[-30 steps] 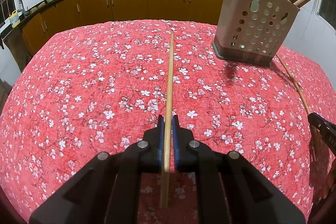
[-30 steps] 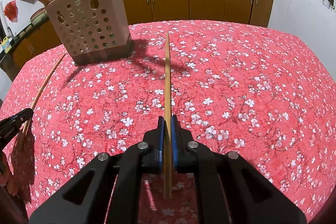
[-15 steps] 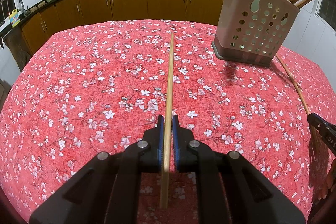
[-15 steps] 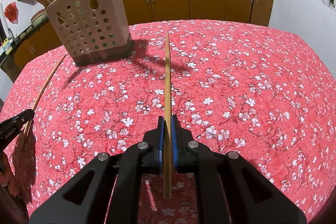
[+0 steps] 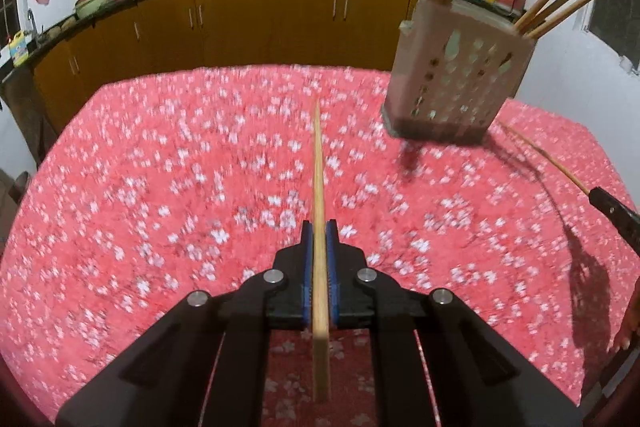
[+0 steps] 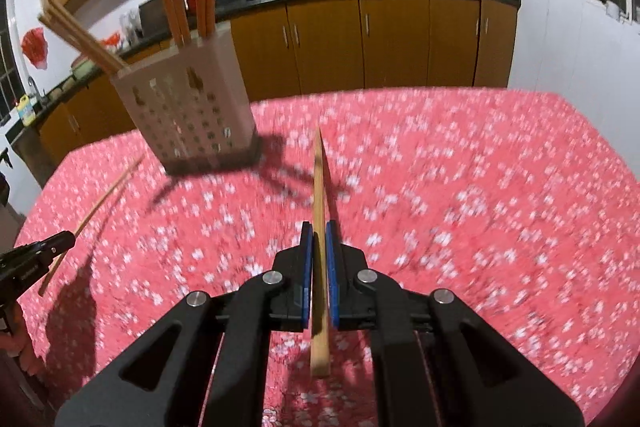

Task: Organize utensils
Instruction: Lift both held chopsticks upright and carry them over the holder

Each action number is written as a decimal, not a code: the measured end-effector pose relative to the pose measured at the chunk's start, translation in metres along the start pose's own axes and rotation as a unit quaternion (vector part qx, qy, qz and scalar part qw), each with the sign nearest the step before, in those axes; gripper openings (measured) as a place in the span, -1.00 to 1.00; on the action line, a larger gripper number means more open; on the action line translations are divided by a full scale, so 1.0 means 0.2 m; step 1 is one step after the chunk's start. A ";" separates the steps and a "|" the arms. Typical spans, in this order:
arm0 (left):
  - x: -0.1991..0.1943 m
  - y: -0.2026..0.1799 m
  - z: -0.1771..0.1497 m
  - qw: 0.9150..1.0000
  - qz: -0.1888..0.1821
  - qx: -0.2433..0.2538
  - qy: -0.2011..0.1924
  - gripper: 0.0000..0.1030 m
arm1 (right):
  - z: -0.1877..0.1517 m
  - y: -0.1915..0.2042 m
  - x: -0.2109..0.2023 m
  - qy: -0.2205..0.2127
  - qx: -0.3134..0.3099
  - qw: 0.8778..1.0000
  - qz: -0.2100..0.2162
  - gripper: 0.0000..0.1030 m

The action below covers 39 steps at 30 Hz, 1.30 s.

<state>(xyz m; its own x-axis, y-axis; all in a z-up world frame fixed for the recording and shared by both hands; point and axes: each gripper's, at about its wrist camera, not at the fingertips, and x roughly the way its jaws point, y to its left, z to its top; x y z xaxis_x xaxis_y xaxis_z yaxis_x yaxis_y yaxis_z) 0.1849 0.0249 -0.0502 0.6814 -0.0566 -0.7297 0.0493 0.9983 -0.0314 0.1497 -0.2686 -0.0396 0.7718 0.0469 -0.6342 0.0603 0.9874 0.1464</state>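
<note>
Both grippers are pinching: the left gripper [image 5: 318,259] has its fingers clamped on a chopstick [image 5: 318,167] running straight ahead between them, and the right gripper [image 6: 318,259] grips a second chopstick [image 6: 319,179] the same way. Each stick pokes out ahead of the fingers above the tabletop [image 5: 140,187]. The holder [image 6: 188,115] stands ahead-left of the right fingers, ahead-right of the left. Best play, I'd say: tip each stick upright over the holder's mouth before letting go. Both grippers angle downward and forward.
</note>
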 end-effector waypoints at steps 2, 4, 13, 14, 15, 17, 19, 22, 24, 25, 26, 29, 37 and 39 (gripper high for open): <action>-0.06 0.00 0.02 1.000 -0.004 0.002 -0.012 -0.85 | 0.04 0.00 -0.04 -0.015 0.000 1.000 0.000 -0.86; -0.12 -0.01 0.05 1.000 -0.008 0.003 -0.027 -0.85 | 0.06 0.00 -0.07 -0.026 0.001 1.000 0.002 -0.86; -0.36 -0.03 0.20 0.994 -0.028 0.011 -0.105 -0.85 | 0.16 -0.01 -0.19 -0.070 0.004 0.997 0.009 -0.85; -0.38 -0.04 0.21 0.993 -0.029 0.012 -0.111 -0.85 | 0.17 -0.01 -0.20 -0.076 0.004 0.997 0.010 -0.85; -0.41 -0.04 0.23 0.992 -0.031 0.013 -0.121 -0.85 | 0.18 -0.01 -0.22 -0.081 0.004 0.997 0.012 -0.86; -0.44 -0.05 0.25 0.991 -0.034 0.014 -0.132 -0.85 | 0.20 0.00 -0.24 -0.089 0.004 0.996 0.013 -0.85; -0.46 -0.06 0.27 0.989 -0.037 0.015 -0.140 -0.85 | 0.21 0.00 -0.25 -0.095 0.003 0.995 0.015 -0.85; -0.48 -0.07 0.30 0.988 -0.043 0.018 -0.146 -0.85 | 0.23 0.01 -0.26 -0.102 0.002 0.995 0.017 -0.85; -0.50 -0.09 0.33 0.987 -0.049 0.020 -0.150 -0.85 | 0.25 0.02 -0.28 -0.108 -0.001 0.994 0.021 -0.86; -0.51 -0.09 0.34 0.987 -0.051 0.021 -0.152 -0.85 | 0.27 0.03 -0.30 -0.113 -0.004 0.993 0.023 -0.86; -0.52 -0.08 0.35 0.986 -0.054 0.022 -0.156 -0.85 | 0.28 0.04 -0.31 -0.117 -0.007 0.993 0.025 -0.86; -0.56 -0.10 0.38 0.983 -0.064 0.026 -0.169 -0.85 | 0.33 0.07 -0.37 -0.133 -0.014 0.990 0.035 -0.86; -0.70 -0.17 0.49 0.975 -0.101 0.039 -0.195 -0.85 | 0.48 0.14 -0.53 -0.171 -0.010 0.980 0.105 -0.86; -0.73 -0.19 0.52 0.972 -0.113 0.040 -0.204 -0.85 | 0.52 0.17 -0.57 -0.186 -0.009 0.975 0.121 -0.86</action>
<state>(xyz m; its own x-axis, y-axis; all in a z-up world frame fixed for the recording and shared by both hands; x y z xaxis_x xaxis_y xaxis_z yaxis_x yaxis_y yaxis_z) 0.1586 -0.0056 0.1289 0.8783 -0.2913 -0.3791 0.2769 0.9564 -0.0933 0.1290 -0.2565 0.1170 0.9385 0.2234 -0.2632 -0.1603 0.9572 0.2409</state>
